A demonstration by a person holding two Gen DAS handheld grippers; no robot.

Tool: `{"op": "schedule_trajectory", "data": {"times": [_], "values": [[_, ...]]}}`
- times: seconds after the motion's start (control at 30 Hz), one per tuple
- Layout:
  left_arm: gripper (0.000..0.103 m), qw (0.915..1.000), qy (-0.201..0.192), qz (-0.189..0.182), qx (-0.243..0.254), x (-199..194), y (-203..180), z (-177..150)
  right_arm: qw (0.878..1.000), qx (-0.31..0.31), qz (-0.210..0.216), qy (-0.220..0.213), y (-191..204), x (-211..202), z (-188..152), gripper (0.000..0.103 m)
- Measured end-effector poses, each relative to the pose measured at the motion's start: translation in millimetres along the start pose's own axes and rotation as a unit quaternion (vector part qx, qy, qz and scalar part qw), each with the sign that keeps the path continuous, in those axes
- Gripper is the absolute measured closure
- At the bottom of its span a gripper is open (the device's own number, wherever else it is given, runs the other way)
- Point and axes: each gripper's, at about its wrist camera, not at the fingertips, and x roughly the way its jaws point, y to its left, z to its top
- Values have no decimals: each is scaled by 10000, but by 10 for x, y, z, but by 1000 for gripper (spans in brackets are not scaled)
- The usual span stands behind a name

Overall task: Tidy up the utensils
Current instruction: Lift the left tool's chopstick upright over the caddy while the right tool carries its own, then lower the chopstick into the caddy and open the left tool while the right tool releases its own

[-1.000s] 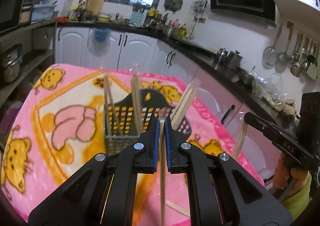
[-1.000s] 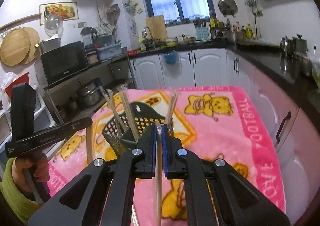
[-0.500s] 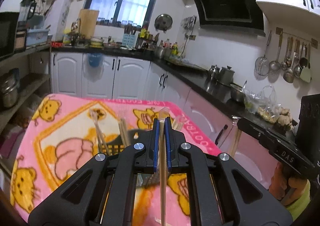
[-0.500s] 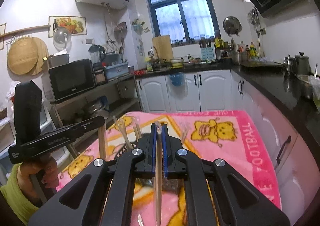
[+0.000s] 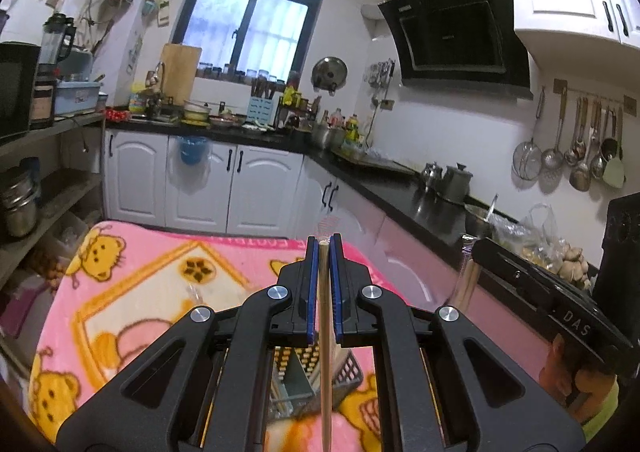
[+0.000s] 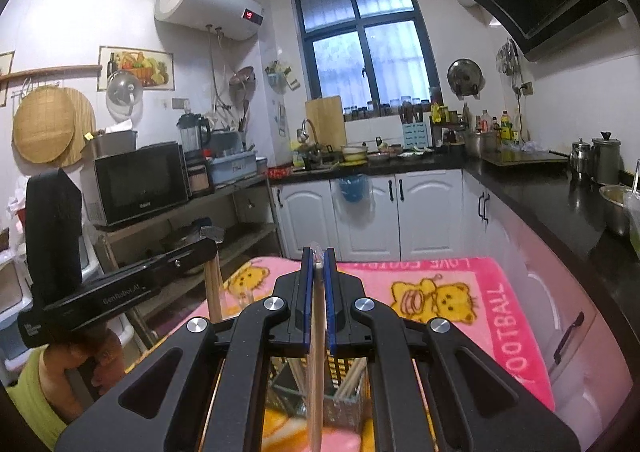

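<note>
Left gripper (image 5: pixel 324 248), jaws pressed together on a wooden chopstick (image 5: pixel 325 352) that hangs down between the blue pads. Right gripper (image 6: pixel 319 257), likewise clamped on a second chopstick (image 6: pixel 317 356). Below both, a dark mesh utensil basket (image 5: pixel 347 374) holding more chopsticks stands on the pink cartoon-print blanket (image 5: pixel 132 284); each held stick hangs above the basket.

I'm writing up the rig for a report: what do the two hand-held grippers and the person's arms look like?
Both are matte black hand-held grippers, left and right, with blue finger pads, silver screws and white lettering on the side. Bare hands grip them, with yellow-green sleeves.
</note>
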Motion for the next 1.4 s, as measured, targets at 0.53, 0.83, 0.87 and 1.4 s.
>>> {"op": "schedule_trajectory", "data": {"times": [0.53, 0.83, 0.87, 1.4], "values": [[100, 9967, -552, 601, 29, 107, 351, 279, 9992, -215, -271, -214, 80, 490, 204, 97], [100, 9950, -570, 823, 3, 294, 544, 153, 9990, -191, -331, -234, 58, 740, 130, 97], [100, 9951, -560, 818, -8, 312, 560, 134, 9987, -242, -353, -271, 63, 775, 105, 97], [100, 9967, -362, 724, 110, 482, 702, -267, 9987, -11, -354, -360, 39, 1033, -332, 97]]}}
